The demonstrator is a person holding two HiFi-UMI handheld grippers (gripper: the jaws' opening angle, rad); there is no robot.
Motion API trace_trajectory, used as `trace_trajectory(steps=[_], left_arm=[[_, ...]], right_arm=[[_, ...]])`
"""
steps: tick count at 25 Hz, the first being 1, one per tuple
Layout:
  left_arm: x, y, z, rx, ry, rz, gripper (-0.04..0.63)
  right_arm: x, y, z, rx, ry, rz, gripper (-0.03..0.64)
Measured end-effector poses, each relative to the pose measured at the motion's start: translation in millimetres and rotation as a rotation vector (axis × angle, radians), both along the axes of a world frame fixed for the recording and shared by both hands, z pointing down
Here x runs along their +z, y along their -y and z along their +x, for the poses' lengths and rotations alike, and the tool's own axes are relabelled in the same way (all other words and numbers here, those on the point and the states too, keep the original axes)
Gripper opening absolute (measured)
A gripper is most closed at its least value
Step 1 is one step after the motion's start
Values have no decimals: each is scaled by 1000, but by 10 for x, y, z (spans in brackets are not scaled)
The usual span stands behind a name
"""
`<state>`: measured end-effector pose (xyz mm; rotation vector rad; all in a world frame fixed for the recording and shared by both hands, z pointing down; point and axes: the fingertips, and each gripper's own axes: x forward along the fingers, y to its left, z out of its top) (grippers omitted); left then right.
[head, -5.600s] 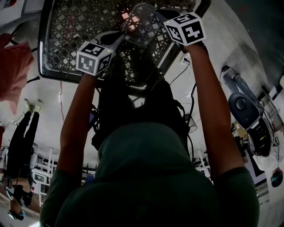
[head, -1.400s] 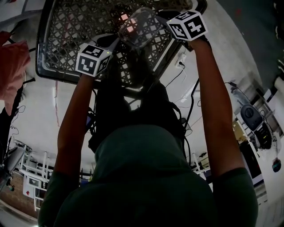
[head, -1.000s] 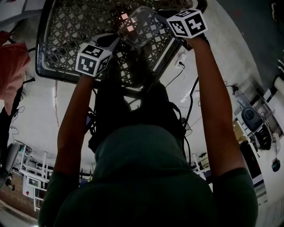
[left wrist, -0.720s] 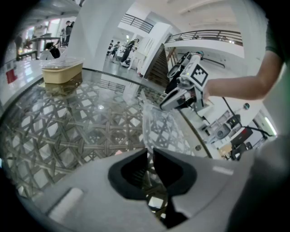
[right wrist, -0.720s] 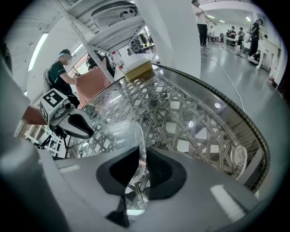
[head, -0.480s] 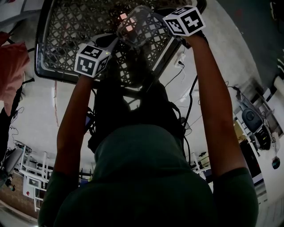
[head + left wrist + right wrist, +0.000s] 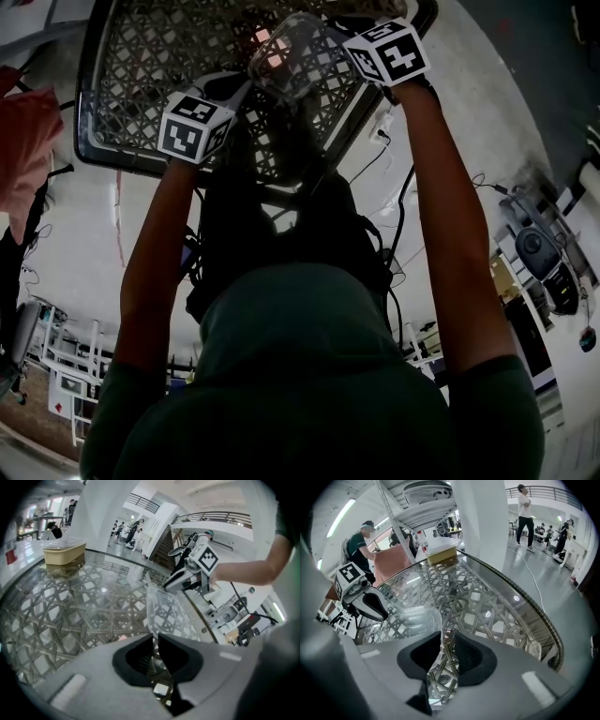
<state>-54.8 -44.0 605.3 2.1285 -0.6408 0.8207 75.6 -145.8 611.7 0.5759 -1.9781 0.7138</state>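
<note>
The left gripper (image 7: 155, 641) is clamped on one edge of a clear tub (image 7: 292, 54), held just above the lattice table (image 7: 141, 66); the opposite rim is, apparently, pinched in the right gripper (image 7: 447, 649).

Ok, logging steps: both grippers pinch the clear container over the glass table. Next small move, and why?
Probably lower the clear container level onto the glass table: left gripper and right gripper clamp its opposite rims, and it seems aloft.
</note>
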Motion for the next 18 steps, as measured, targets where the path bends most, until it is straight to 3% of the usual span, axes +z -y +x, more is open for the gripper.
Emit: trace_trajectory(steps=[2,5,8,18], left_arm=[[4,3,0,1,0,0,32],[7,7,-3,2,0,-2,31],[0,1,-5,3,-3,-3,28],[-6,-3,-23,-2,-9,-2,28]], right_arm=[[-6,15,-10,13,17,-17,103],[0,-15,-54,49,84,-94,8],[-23,7,-65,103,132,-147,0],[-64,-73,-31,100,71,-106,0]])
